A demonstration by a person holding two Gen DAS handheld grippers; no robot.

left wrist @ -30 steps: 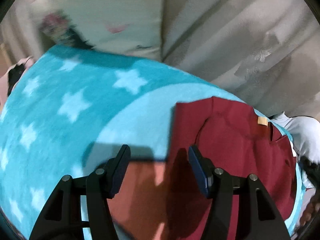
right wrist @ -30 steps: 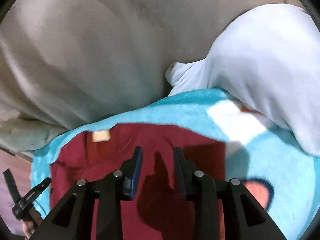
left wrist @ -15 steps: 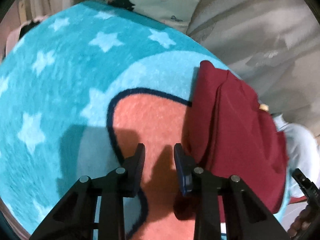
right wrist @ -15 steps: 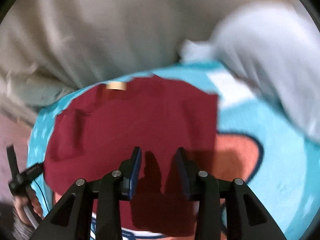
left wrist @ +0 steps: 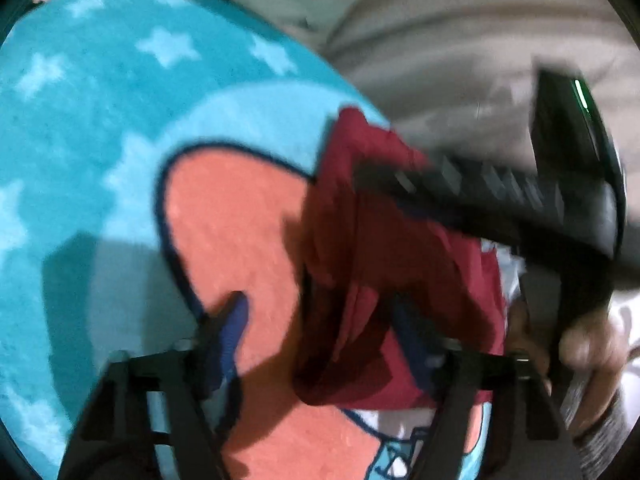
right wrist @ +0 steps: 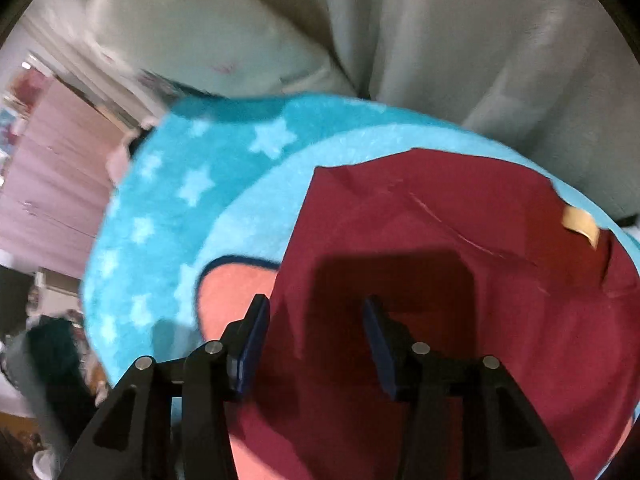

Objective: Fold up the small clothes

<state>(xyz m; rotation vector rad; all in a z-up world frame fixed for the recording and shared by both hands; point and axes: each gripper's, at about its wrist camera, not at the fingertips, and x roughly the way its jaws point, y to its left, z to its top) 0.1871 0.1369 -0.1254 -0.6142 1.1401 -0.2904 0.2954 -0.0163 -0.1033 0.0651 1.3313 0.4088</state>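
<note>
A dark red garment (right wrist: 460, 280) with a tan label (right wrist: 580, 224) lies folded on a turquoise star-patterned blanket (right wrist: 224, 160). It also shows in the left wrist view (left wrist: 380, 280), bunched and blurred. My left gripper (left wrist: 320, 320) is open, its jaws straddling the garment's near left edge. My right gripper (right wrist: 316, 320) is open just above the garment's left part, holding nothing. The right gripper's black body (left wrist: 520, 200) crosses over the garment in the left wrist view.
The blanket has a coral patch with a dark outline (left wrist: 240, 220). Grey-beige bedding (right wrist: 440, 40) rises behind it. A pale pillow (right wrist: 200, 32) lies at the back left. A pink wall (right wrist: 52, 168) is off to the left.
My left gripper has opened wide and moved onto the garment's edge. My right gripper has opened and swung left across the garment, which looks more bunched.
</note>
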